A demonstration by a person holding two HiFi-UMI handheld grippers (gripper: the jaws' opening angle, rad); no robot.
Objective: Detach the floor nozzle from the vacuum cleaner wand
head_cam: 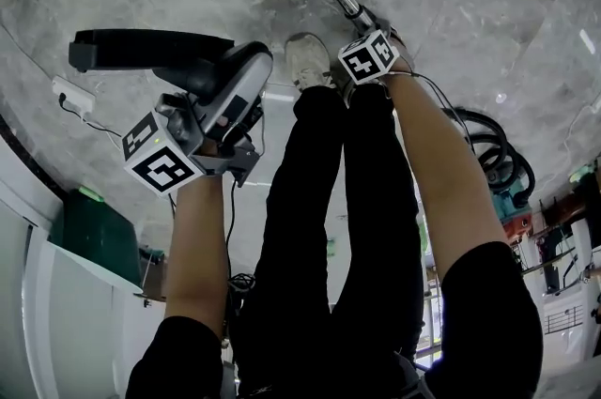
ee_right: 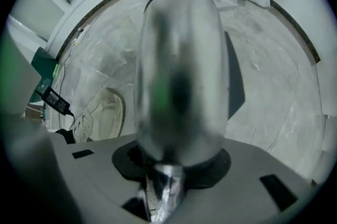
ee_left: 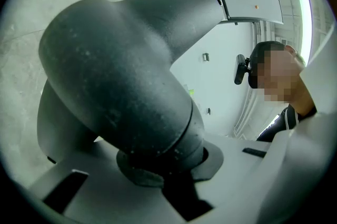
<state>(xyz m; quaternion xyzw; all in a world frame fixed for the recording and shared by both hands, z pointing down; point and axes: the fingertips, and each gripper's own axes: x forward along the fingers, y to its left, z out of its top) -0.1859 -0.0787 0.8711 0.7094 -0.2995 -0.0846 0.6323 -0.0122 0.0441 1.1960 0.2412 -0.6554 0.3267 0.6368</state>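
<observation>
No word, brand or number can be read anywhere. The nozzle [head_cam: 150,50] and the wand [head_cam: 346,1] show no legible lettering. The only signs are black-and-white square markers, patterns rather than letters, on the cube [head_cam: 160,158] of the left gripper [ee_left: 160,175] and the cube [head_cam: 368,56] of the right gripper [ee_right: 163,186].
</observation>
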